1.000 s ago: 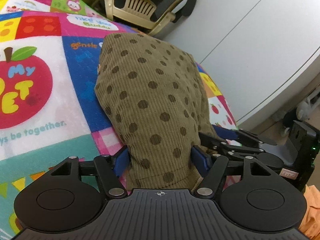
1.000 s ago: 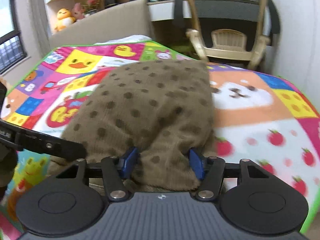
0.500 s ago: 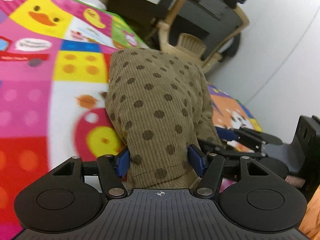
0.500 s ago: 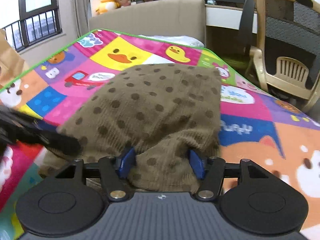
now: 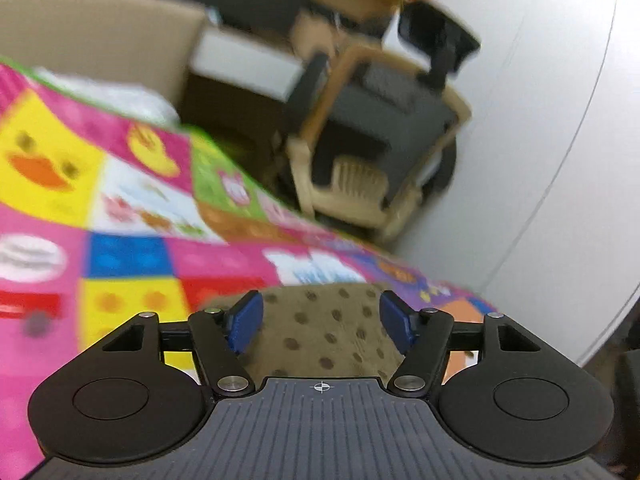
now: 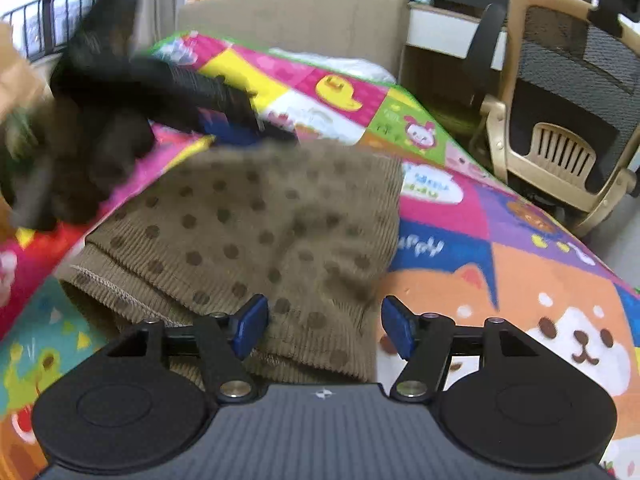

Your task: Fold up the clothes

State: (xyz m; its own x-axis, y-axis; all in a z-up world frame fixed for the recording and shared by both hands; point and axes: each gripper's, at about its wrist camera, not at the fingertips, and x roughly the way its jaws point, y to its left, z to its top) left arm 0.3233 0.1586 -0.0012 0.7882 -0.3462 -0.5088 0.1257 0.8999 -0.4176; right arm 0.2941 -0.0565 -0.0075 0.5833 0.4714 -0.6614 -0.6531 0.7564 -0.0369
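A brown corduroy garment with dark dots (image 6: 272,232) lies folded on the colourful play mat (image 6: 500,280). My right gripper (image 6: 322,324) is open, its blue pads apart over the garment's near edge. My left gripper (image 5: 322,320) is open too, raised above the garment's far edge (image 5: 320,332), which shows between its pads. The left gripper also appears as a blurred black shape in the right wrist view (image 6: 152,96), over the garment's far left corner.
The mat (image 5: 100,240) covers a bed with a beige headboard (image 6: 296,24). A tan office chair with dark mesh (image 6: 560,120) stands beyond the bed's right side, beside a desk (image 5: 248,56). A white wall (image 5: 560,120) is at right.
Both grippers have opened and let go of the garment, which now lies folded on the mat. The left gripper has tilted upward and is moving fast.
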